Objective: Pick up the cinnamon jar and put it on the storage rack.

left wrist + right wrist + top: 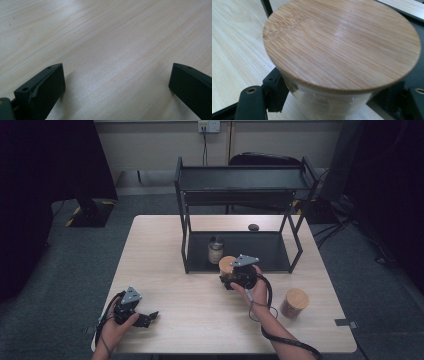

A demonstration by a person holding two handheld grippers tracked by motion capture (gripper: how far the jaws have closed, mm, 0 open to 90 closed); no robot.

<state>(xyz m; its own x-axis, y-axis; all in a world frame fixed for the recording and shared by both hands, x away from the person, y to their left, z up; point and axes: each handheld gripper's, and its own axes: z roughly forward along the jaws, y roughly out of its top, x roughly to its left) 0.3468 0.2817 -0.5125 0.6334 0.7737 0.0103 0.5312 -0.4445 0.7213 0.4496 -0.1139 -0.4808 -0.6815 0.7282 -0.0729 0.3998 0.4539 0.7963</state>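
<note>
At the front edge of the black shelf rack [240, 251], the right gripper [235, 276] has its fingers closed on a glass jar with a bamboo lid [228, 266]. Right gripper view: jar with bamboo lid [342, 47] sits between the two black fingers [275, 91], both pressed against the glass body just under the lid; jar tilted toward the camera, lid top facing up. Jar is at the lip of the rack's lower tray, near mid-table; can't tell whether it rests on the table [200, 315] or is lifted. The person's right hand [257, 292] wraps the gripper, cable trailing back along the forearm.

Left gripper [145, 318] is low at the front-left part of the table, held by the left hand [117, 327], well apart from the jar. Left gripper view: fingers [46, 87] wide apart, nothing between them, bare wood table [112, 50] beneath.

On the rack's lower tray, a second jar with a dark top [216, 250] stands just behind-left of the held jar. A third jar with a bamboo lid [294, 302] stands on the table to the right of the right hand. Small dark object [253, 227] lies on the table behind the rack. Rack's upper tray [240, 179] looks bare.
</note>
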